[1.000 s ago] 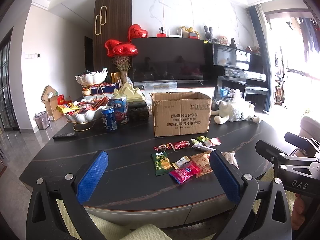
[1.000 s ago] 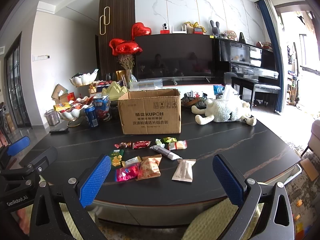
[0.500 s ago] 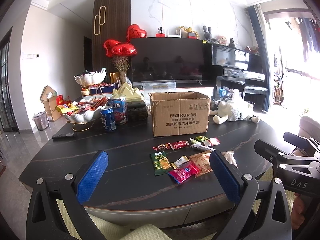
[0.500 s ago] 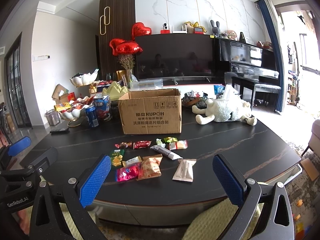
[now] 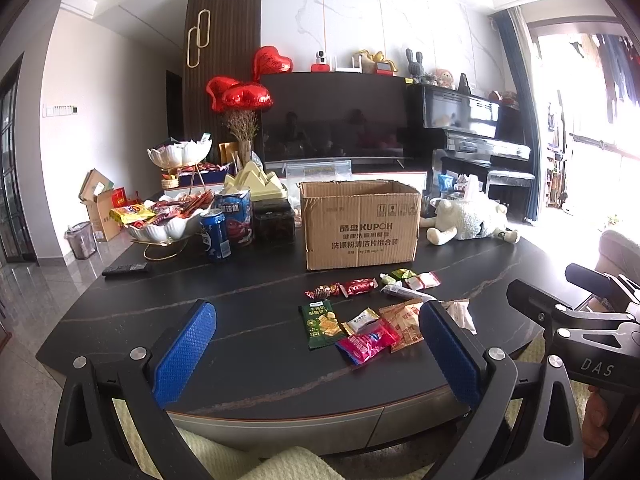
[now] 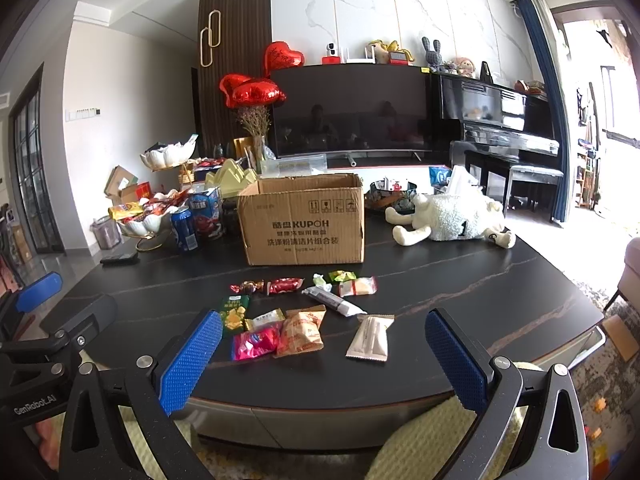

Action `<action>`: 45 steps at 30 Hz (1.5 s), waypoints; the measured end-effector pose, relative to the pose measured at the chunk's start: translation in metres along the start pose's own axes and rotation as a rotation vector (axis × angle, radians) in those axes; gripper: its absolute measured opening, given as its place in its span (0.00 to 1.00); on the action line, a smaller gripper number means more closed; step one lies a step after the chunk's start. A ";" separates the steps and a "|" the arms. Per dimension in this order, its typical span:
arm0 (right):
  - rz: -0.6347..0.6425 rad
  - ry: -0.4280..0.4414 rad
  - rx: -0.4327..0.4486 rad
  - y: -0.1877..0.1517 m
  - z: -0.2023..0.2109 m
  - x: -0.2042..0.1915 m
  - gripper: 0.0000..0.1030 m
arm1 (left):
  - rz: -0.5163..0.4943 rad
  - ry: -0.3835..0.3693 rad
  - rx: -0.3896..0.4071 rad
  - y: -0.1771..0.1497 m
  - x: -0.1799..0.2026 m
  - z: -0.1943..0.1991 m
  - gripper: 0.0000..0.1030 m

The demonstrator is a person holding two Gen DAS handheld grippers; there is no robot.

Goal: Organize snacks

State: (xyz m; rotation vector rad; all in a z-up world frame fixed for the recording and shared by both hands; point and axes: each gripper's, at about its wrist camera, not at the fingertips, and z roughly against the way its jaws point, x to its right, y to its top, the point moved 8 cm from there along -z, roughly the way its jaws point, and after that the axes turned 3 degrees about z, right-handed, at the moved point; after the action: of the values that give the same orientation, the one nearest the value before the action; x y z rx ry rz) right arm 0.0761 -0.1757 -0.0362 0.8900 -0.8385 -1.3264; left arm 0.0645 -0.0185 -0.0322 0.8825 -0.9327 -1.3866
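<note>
Nothing much has shifted since a second ago: both grippers hang at the near edge of the table (image 6: 500, 288), only a slight drift in the views. Left gripper (image 5: 316, 350) is spread wide and holds nothing, its blue pads (image 5: 186, 350) well apart. Right gripper (image 6: 326, 360) is just the same, released, pads (image 6: 456, 358) wide and nothing between them.

Snacks lie loose on the dark table, between the near edge and the cardboard box (image 6: 304, 220). Closest to the edge: a green packet (image 6: 234, 314), a pink packet (image 6: 256, 344) touching an orange packet (image 6: 300, 334), and a beige packet (image 6: 370, 338) set a little apart to the right. Behind them sits a grey tube-like packet (image 6: 334, 302), then a row of small wrapped sweets, red ones (image 6: 284, 285) on the left and a green one (image 6: 342, 276) on the right, just in front of the box. Open-topped, that box stands upright near the table's middle.

Toward the far left corner there's a white bowl (image 5: 160, 230) heaped with packets and a blue can (image 5: 215, 235). A white plush toy (image 6: 452, 220) lies at the far right.
</note>
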 end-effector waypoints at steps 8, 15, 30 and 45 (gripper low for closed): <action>-0.001 0.036 -0.041 -0.010 -0.020 -0.001 0.99 | 0.027 -0.012 -0.053 -0.011 -0.001 -0.018 1.00; -0.006 0.064 -0.127 -0.022 -0.054 0.001 0.99 | 0.041 -0.032 -0.131 -0.025 -0.003 -0.050 0.99; 0.035 0.129 -0.300 -0.046 -0.134 -0.008 0.89 | -0.084 -0.191 -0.266 -0.050 0.016 -0.123 0.84; -0.007 0.205 -0.364 -0.063 -0.177 -0.010 0.76 | -0.265 -0.383 -0.363 -0.068 0.052 -0.179 0.62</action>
State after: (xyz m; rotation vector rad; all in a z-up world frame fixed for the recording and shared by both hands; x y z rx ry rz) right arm 0.2073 -0.1572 -0.1701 0.7248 -0.4170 -1.3152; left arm 0.2002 -0.0763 -0.1645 0.4822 -0.8253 -1.9272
